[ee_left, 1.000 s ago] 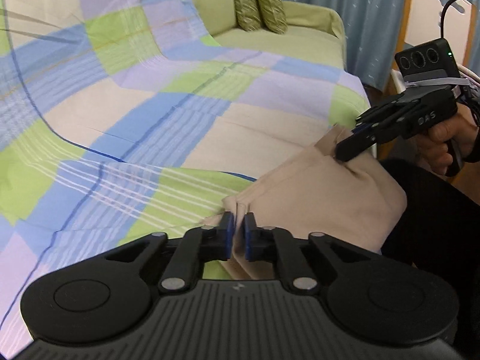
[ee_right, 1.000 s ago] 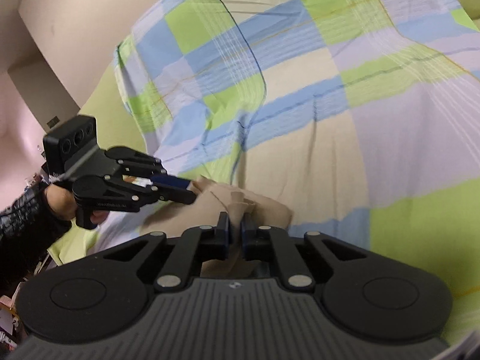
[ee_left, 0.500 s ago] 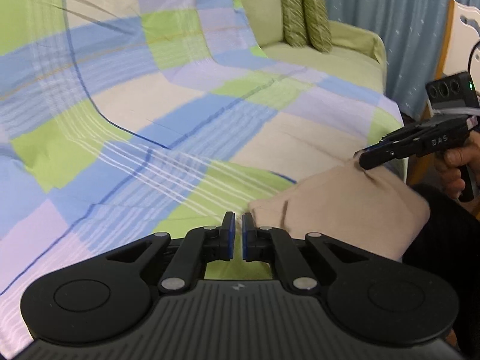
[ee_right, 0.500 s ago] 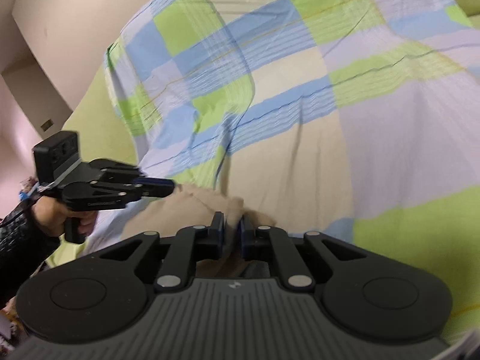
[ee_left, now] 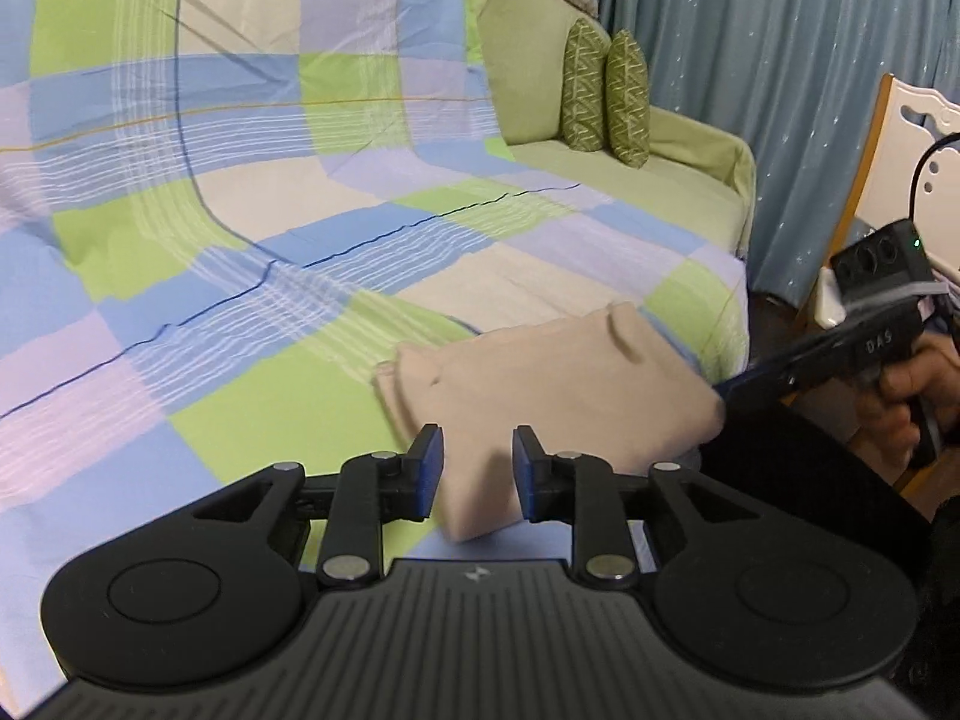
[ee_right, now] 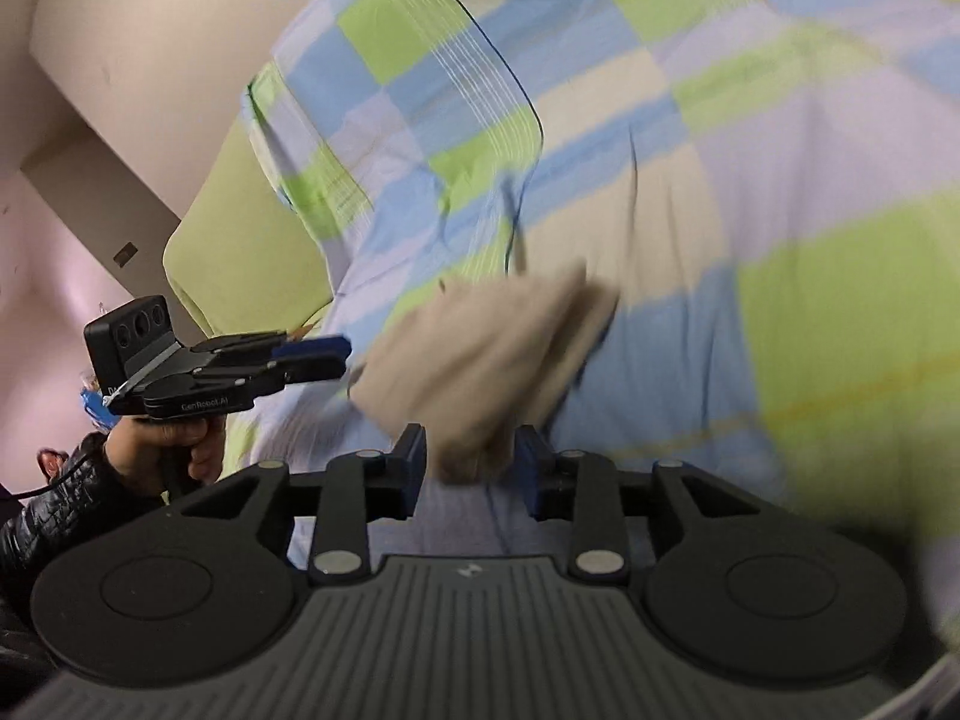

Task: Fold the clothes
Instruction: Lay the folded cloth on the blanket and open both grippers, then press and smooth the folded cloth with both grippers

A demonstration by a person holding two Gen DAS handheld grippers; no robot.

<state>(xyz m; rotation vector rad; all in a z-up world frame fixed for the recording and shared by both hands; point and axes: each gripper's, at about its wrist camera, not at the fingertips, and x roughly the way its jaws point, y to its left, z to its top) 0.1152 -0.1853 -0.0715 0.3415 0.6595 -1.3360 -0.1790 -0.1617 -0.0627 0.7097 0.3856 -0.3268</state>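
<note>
On the near edge of the sofa, a folded beige garment [ee_left: 558, 384] lies flat on the checked blanket [ee_left: 240, 276] of blue, green, lilac and cream squares that covers the seat and backrest. The left claw [ee_left: 474, 474] sits low over the garment's near corner with its blue-padded jaws apart and opening; the cloth lies under the gap between them, and neither pad presses on it. The right claw [ee_left: 729, 387] reaches in from the right side of the left wrist view, its tip at the garment's right edge, gripped by the person's right hand [ee_left: 918, 396]. In the right wrist view the right claw [ee_right: 471, 468] also has its jaws apart and opening, with a corner of the garment [ee_right: 480, 354] lying in the gap; this view is blurred, so contact between pads and cloth cannot be told, though daylight shows beside each pad. The same view shows the left claw [ee_right: 336, 357] from the side, just beside the garment's left edge, held by the left hand [ee_right: 162, 450] in a dark quilted sleeve [ee_right: 54, 516]. Two green patterned cushions [ee_left: 606, 96] stand upright at the far end of the sofa, well apart from the garment, before a blue curtain [ee_left: 780, 60].
</note>
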